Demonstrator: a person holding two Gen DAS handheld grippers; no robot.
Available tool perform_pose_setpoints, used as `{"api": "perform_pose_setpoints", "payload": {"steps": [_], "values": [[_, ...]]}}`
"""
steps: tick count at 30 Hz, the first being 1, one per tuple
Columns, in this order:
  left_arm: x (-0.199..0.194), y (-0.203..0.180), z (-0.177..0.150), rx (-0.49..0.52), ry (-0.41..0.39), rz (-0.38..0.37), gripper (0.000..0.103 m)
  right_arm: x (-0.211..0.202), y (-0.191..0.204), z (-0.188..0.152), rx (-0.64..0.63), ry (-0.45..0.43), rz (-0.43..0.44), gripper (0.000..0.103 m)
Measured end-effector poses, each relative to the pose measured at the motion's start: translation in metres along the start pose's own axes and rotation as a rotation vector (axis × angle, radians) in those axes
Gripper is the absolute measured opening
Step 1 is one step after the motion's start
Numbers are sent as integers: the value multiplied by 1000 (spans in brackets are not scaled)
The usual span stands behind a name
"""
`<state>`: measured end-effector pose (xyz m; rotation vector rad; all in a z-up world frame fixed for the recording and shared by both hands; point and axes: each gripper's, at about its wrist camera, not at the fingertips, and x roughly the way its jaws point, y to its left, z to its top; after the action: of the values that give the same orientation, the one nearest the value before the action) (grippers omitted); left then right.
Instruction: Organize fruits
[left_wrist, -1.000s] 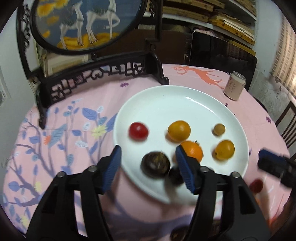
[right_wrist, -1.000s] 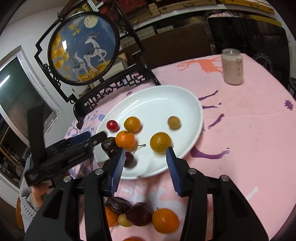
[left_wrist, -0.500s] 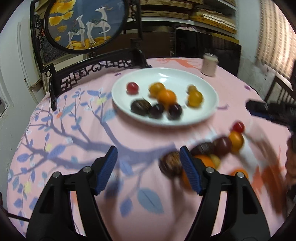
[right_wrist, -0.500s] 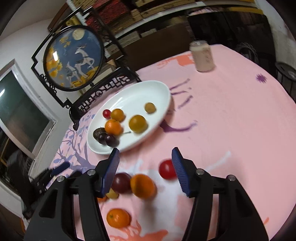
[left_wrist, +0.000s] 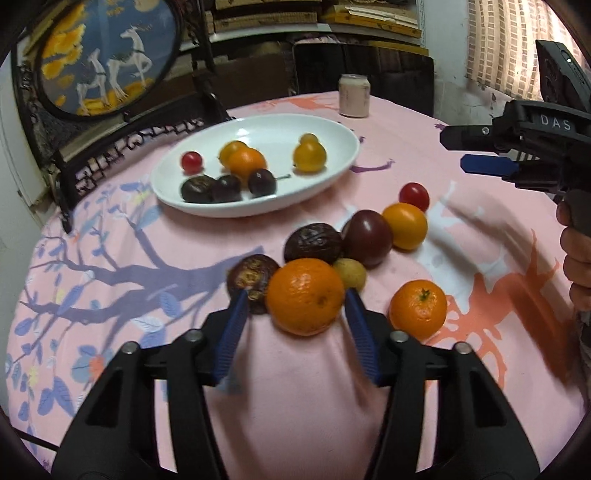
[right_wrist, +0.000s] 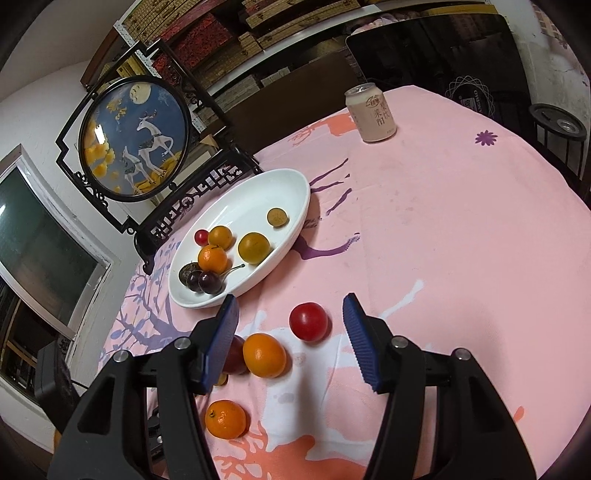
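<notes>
The left tongs (left_wrist: 295, 314) are standing open, their ribbed blue pads flanking a dimpled round orange (left_wrist: 305, 295) on the pink cloth tabletop (left_wrist: 147, 240), with a wrinkled dark fruit (left_wrist: 252, 277) crowding the left pad. Behind it, a smooth plum (left_wrist: 366, 236) and yellow fruit (left_wrist: 404, 225) are lying loose, and the glossy white plate (left_wrist: 332, 170) is holding more fruit. The right tongs (right_wrist: 290, 332) are hovering open around a shiny red tomato (right_wrist: 308, 321).

We see the plate (left_wrist: 343, 162) in front of the screen (left_wrist: 107, 55), the can (left_wrist: 354, 95) behind it, and loose fruits (left_wrist: 365, 236) before it on the tablecloth (left_wrist: 129, 258).
</notes>
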<state>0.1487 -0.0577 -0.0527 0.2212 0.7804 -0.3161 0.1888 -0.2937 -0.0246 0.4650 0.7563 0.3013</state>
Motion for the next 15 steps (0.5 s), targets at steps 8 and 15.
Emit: {"api": "perform_pose_setpoints", "payload": {"steps": [8, 15], "values": [[6, 0, 3, -14, 0, -26, 46, 1, 0, 0, 2, 5, -1, 59], [-16, 15, 1, -64, -57, 29, 45, 9, -4, -1, 20, 35, -3, 59]]}}
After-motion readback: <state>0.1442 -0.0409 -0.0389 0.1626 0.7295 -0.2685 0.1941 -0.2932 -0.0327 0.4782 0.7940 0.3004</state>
